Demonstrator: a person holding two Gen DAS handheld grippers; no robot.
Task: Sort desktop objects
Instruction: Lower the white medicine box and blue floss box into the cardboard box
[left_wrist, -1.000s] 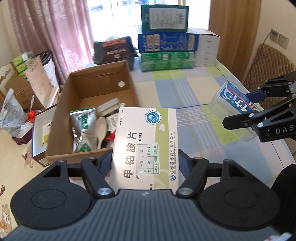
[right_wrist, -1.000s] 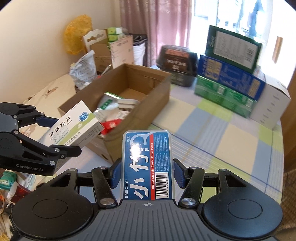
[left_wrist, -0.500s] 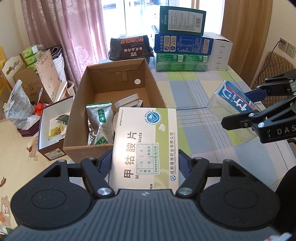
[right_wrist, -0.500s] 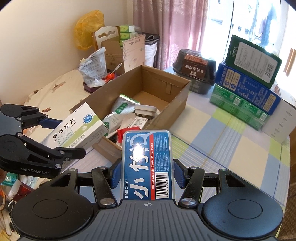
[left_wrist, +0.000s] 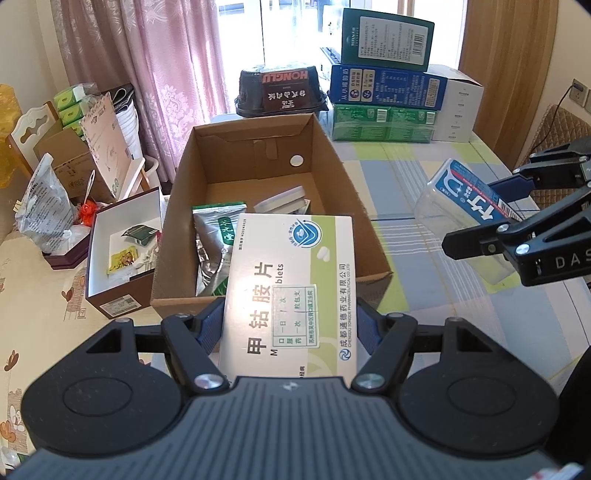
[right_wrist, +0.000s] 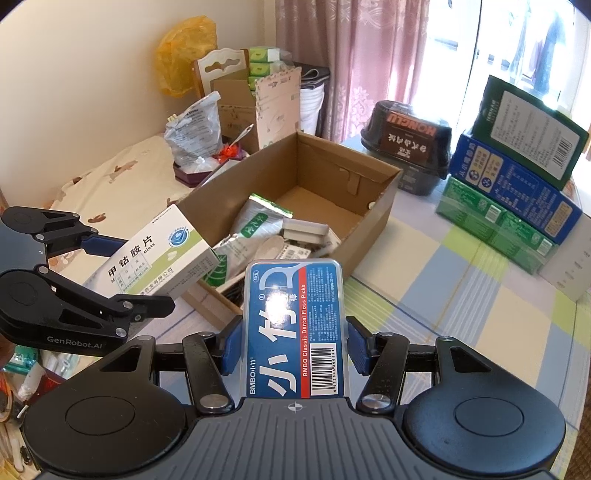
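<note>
My left gripper (left_wrist: 291, 328) is shut on a white and green medicine box (left_wrist: 291, 288), held just before the near wall of an open cardboard box (left_wrist: 258, 155). My right gripper (right_wrist: 291, 343) is shut on a blue dental floss pick case (right_wrist: 295, 325), to the right of the cardboard box (right_wrist: 369, 236). In the cardboard box lie a silver-green pouch (left_wrist: 214, 243), small flat packs and a spoon (right_wrist: 271, 247). Each wrist view shows the other hand: the left gripper (right_wrist: 147, 275) with the medicine box (right_wrist: 159, 258), and the right gripper (left_wrist: 480, 214) with the floss case (left_wrist: 465, 195).
Stacked green and blue cartons (left_wrist: 384, 96) and a black food tub (left_wrist: 280, 90) stand at the table's far edge. A small open box (left_wrist: 122, 251) sits left of the cardboard box, with bags and cartons beyond. A checked cloth (right_wrist: 461, 295) covers the table; a chair (left_wrist: 561, 129) stands at the right.
Both grippers have drawn back from the cardboard box, which now looks farther off and more central. Each still holds its item the same way.
</note>
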